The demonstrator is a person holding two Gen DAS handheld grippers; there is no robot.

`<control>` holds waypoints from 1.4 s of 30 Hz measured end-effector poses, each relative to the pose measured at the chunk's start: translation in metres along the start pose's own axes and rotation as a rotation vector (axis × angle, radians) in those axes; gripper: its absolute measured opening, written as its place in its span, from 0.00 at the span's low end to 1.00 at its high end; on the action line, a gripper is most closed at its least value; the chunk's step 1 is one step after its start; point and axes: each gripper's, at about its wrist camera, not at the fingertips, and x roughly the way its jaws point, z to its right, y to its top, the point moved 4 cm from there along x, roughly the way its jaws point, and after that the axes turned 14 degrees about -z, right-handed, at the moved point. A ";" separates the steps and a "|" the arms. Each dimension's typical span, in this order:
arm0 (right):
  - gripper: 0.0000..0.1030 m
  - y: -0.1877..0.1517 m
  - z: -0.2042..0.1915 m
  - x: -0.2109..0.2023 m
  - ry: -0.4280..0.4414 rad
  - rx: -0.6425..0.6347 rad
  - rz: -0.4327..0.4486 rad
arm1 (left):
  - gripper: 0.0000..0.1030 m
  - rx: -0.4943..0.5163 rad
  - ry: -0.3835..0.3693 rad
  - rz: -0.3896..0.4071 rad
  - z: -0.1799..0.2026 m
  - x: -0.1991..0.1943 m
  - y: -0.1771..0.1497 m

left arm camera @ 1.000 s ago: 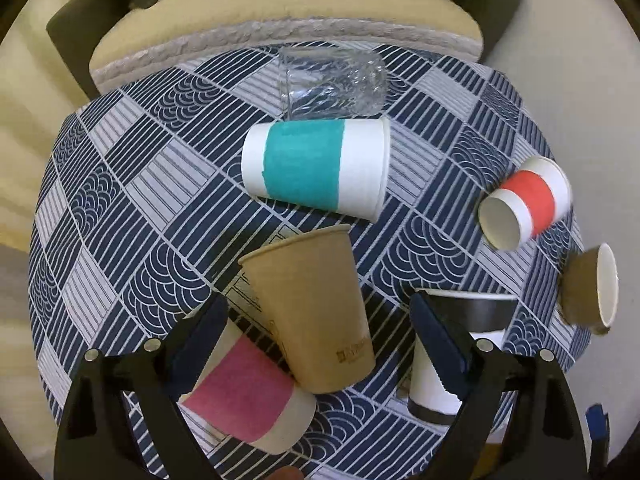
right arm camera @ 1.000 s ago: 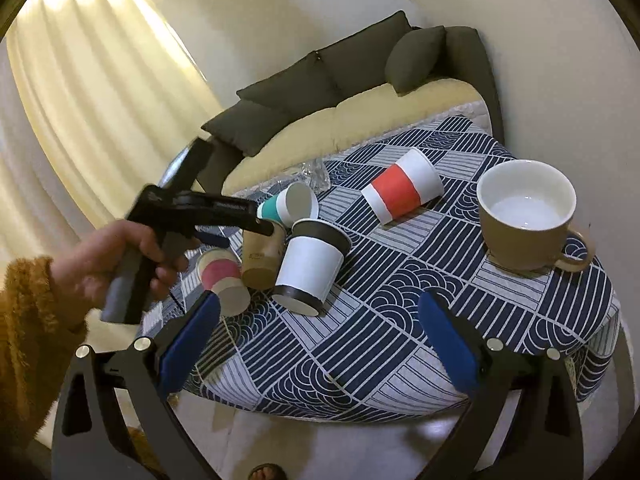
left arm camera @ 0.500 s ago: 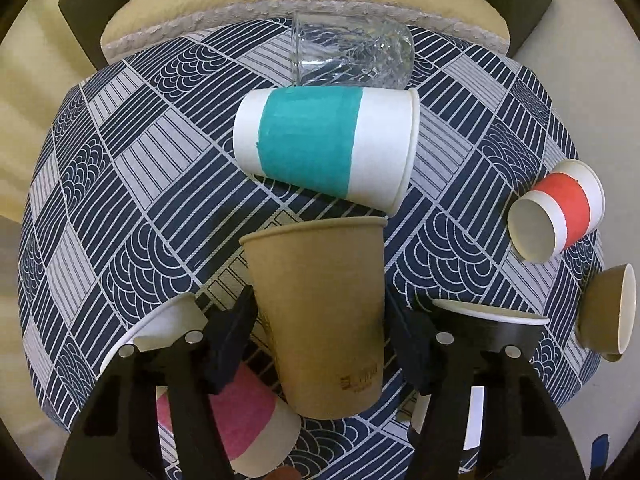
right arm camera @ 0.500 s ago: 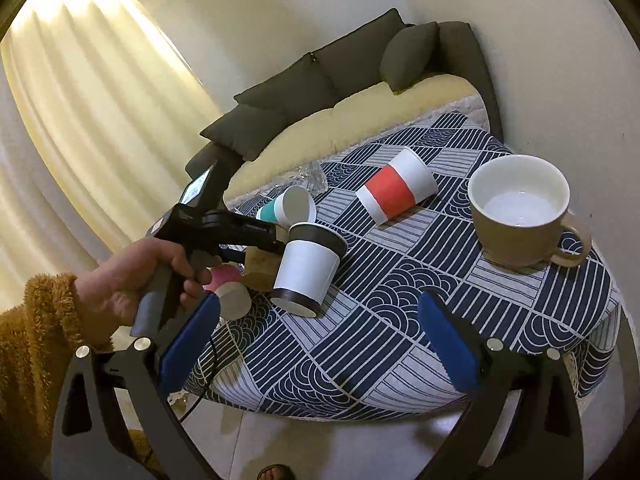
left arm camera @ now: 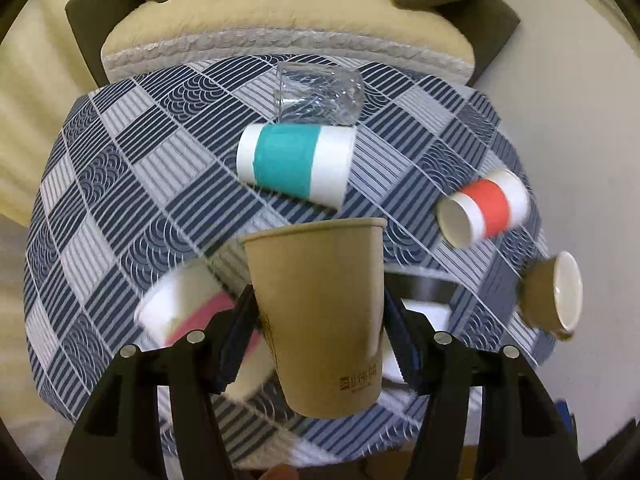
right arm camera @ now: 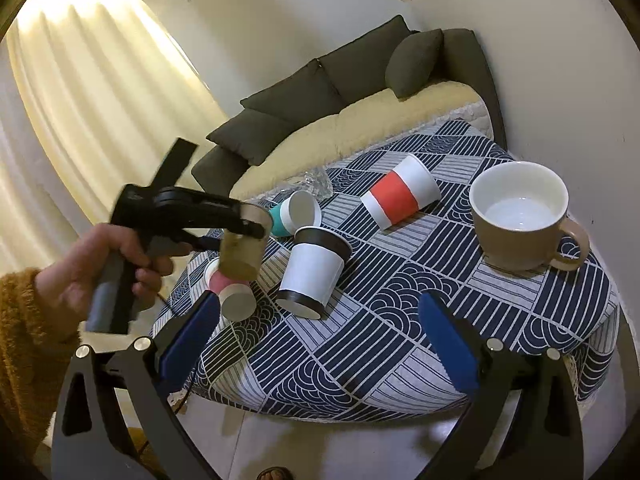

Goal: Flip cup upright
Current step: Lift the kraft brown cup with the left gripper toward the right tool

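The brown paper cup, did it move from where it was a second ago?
Yes. The brown paper cup has gone up: it now hangs in the left gripper, above the pink-banded cup on the table, where before it sat beside it.

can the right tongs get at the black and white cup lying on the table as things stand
Probably yes. The right tongs are open and hold nothing, and the black and white cup lies just ahead of them with bare tablecloth between. The left tongs hold the brown cup off to the side.
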 end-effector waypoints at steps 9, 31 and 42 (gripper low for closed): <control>0.95 -0.005 0.004 -0.006 -0.006 0.003 -0.002 | 0.58 -0.046 -0.109 -0.007 -0.003 -0.003 -0.073; 0.95 -0.008 0.015 -0.012 -0.006 0.027 -0.020 | 0.61 -0.054 -0.046 -0.109 -0.001 0.070 -0.092; 0.95 -0.015 -0.003 0.006 -0.006 -0.045 -0.091 | 0.78 -0.015 -0.030 -0.025 -0.005 0.038 -0.093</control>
